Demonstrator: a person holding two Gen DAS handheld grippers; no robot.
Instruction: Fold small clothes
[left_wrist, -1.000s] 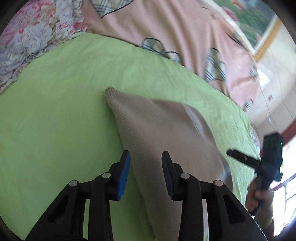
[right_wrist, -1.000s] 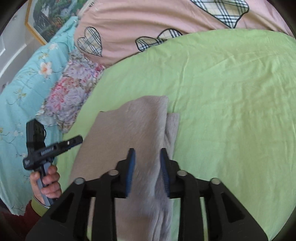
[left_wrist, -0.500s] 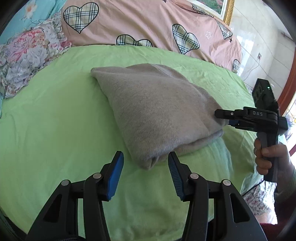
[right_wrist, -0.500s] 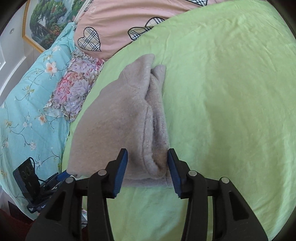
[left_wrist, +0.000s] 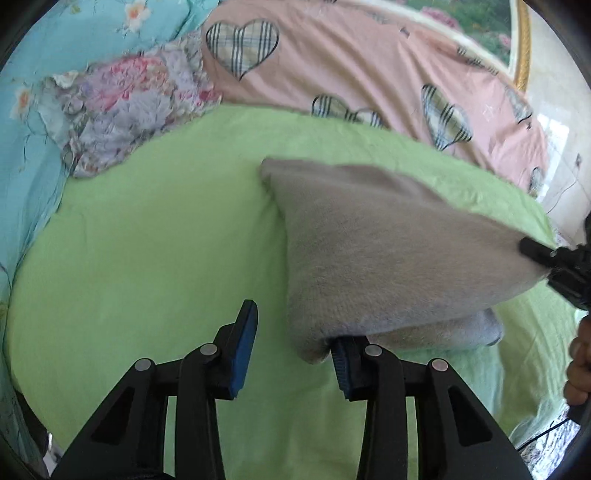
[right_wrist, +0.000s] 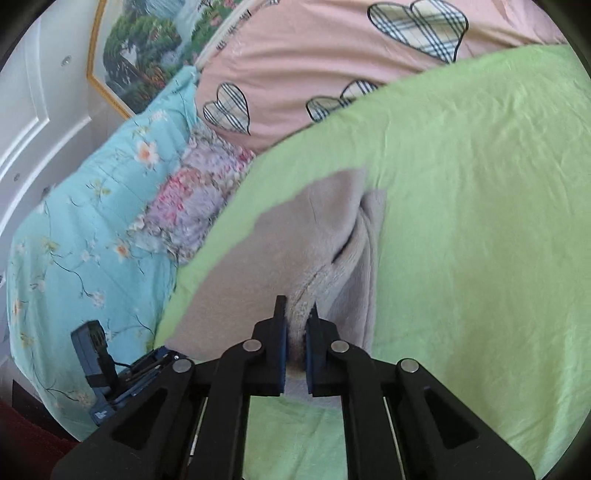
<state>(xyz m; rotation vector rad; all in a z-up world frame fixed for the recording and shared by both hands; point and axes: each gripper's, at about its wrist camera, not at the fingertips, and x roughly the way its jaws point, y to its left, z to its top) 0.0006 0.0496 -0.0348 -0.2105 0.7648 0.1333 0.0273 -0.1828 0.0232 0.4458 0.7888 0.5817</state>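
While the right gripper (right_wrist: 295, 332) angles downward over the green bedsheet (right_wrist: 461, 221), its jaws are clenched on a bunched edge of the grey fleece garment (right_wrist: 295, 240), the blue pads pressing fabric between them. That folded garment lies on the sheet near the pillows, its near corner lifted toward the gripper. From the left wrist view, the left gripper (left_wrist: 291, 350) tilts down at the garment's (left_wrist: 388, 258) other near corner; its jaws are closing, one pad bare over the sheet (left_wrist: 147, 258), the other tucked under the fleece edge and mostly hidden, so whether they pinch cloth yet is hard to say. At the frame's right edge the right gripper's tip (left_wrist: 543, 254) meets the garment, and a hand (left_wrist: 580, 365) is cut off there.
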